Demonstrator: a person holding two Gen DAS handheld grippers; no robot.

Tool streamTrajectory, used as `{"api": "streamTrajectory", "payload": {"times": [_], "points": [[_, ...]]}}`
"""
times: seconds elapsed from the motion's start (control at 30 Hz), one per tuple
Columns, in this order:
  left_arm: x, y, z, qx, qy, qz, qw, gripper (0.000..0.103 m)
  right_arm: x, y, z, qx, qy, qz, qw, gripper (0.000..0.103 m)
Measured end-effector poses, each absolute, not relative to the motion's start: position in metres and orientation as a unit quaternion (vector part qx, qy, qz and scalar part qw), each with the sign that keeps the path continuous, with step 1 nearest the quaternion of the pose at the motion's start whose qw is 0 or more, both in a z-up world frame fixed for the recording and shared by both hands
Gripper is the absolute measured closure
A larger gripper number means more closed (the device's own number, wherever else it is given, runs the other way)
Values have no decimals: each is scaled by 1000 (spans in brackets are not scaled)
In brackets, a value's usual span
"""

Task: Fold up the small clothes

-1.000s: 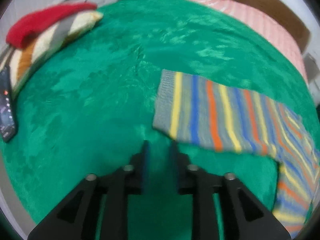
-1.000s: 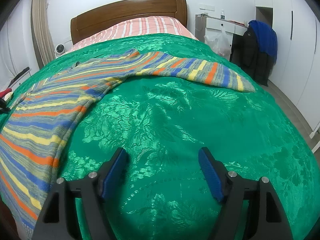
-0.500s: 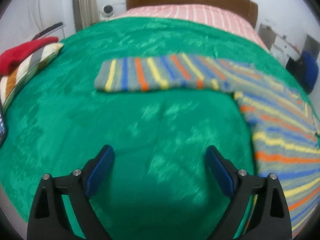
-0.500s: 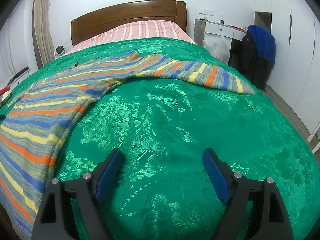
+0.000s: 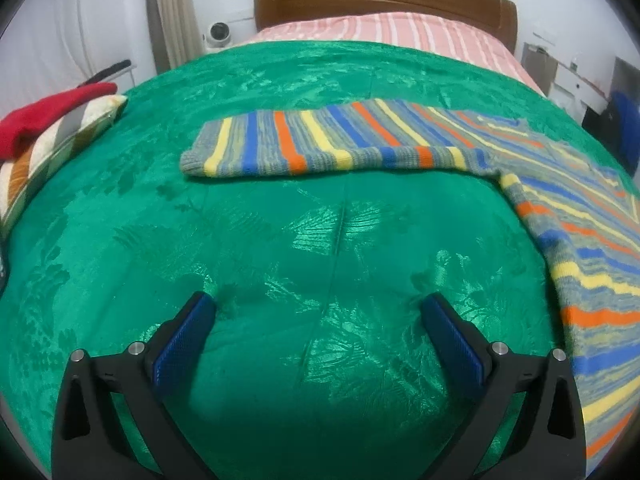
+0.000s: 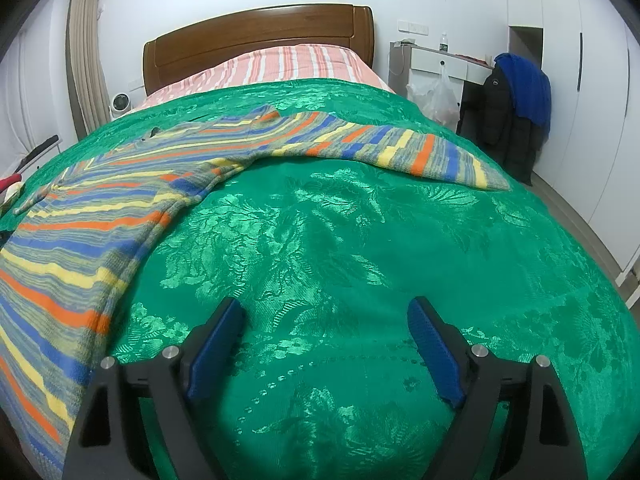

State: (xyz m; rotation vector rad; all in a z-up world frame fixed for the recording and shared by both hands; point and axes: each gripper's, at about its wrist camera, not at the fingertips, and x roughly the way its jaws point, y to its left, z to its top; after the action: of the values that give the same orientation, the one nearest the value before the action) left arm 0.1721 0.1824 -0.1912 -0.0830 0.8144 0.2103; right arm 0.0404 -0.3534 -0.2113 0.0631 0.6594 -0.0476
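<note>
Striped sweater point(image 5: 400, 140) flat on green bedspread point(image 5: 280, 240); left gripper point(image 5: 318, 308), right gripper point(image 6: 326, 312) jaws wide apart, nothing between

Green bedspread point(image 5: 280, 240) on the bed carries a striped sweater point(image 5: 340, 144) and cushion point(image 5: 52, 140)

Both wrist views low over green bedspread point(image 5: 320, 240), facing headboard point(image 6: 256, 36)

Left gripper point(image 5: 318, 308) just opened, empty — striped sweater point(image 5: 360, 140) spread beyond.
</note>
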Motion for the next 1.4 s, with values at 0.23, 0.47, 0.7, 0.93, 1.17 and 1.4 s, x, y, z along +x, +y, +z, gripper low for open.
{"api": "streamTrajectory", "payload": {"times": [0.23,0.47,0.7,0.93,1.17,1.4], "points": [[175,179,-190,-40,395,102,912,0,41,-353,-211,31,324,-23,945,17],[175,179,-190,-40,395,102,912,0,41,-353,-211,30,323,-23,945,17],[175,179,-190,-40,395,102,912,0,41,-353,-211,29,323,-23,946,17],[175,179,-190,-40,395,102,912,0,41,-353,-211,30,323,-23,946,17],[175,179,-190,-40,395,102,912,0,41,-353,-212,29,323,-23,946,17],[175,179,-190,-40,395,103,912,0,41,-353,-212,29,323,-23,946,17]]}}
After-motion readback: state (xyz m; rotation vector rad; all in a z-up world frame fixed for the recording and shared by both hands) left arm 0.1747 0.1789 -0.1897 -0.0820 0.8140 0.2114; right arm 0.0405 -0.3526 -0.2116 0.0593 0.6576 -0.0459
